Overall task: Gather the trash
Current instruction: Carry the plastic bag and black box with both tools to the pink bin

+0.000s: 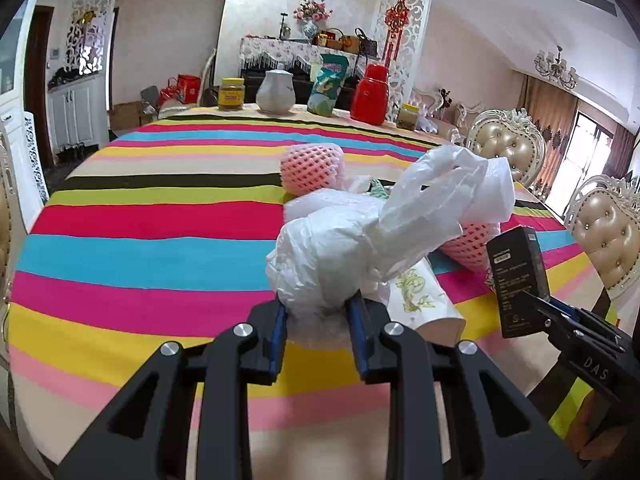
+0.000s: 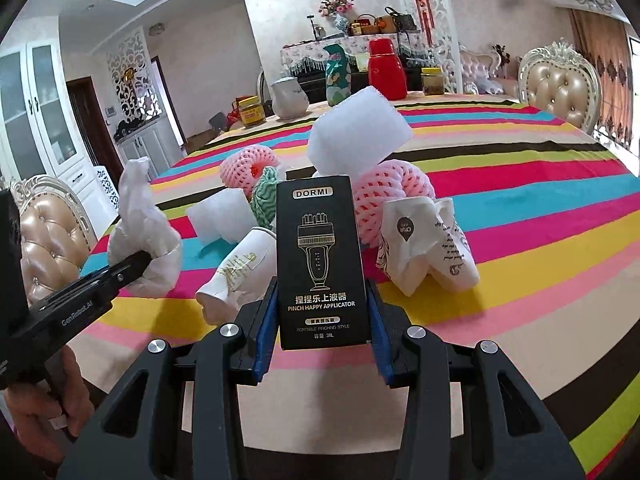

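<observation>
Left gripper (image 1: 316, 312) clamped tight on crumpled plastic bag (image 1: 360, 240); right gripper (image 2: 322, 320) pinching black box (image 2: 320, 260) upright. Best carry both level, grips firm, above striped table (image 1: 140, 248).

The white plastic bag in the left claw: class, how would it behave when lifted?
The white plastic bag, squeezed in the left claw, looks crumpled and thin: probably floppy and light. Its loose end flares sideways, so it may sag or swing. Film that smooth could slip.

Bright daylight, sharp focus, fisheye-bent dark corners
</observation>
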`<state>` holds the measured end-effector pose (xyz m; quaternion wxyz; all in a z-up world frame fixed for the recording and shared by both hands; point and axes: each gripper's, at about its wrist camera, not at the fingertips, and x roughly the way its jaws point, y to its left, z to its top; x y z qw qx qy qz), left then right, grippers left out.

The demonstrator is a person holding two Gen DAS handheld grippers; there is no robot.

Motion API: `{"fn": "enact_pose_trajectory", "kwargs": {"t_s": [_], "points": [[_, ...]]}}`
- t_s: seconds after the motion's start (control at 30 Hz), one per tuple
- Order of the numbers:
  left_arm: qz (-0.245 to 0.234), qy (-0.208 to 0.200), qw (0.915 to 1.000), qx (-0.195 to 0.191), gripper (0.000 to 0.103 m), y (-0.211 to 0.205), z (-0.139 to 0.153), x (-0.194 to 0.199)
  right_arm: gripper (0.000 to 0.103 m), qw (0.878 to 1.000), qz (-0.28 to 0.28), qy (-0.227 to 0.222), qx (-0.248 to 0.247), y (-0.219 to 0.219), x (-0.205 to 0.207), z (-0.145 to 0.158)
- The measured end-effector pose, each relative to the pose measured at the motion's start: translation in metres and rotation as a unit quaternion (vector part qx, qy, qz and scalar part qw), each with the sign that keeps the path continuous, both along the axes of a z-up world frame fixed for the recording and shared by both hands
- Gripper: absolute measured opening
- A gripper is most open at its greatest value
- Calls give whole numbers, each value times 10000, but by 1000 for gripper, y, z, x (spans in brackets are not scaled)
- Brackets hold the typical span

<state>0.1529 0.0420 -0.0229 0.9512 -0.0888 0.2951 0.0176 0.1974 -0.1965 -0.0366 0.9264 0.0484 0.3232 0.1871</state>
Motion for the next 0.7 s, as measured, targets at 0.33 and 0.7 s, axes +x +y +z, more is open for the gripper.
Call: {"fn": "enact_pose_trajectory", "kwargs": {"t_s": [0.33,0.7], "points": [[130,-242,9996,77,27,6,7,-30,40,9996,6,-196,-221,7,-29,3],[51,-420,9991,36,27,-2,11,-63,40,9985,-13,-451,-317,4,-70,10]]}}
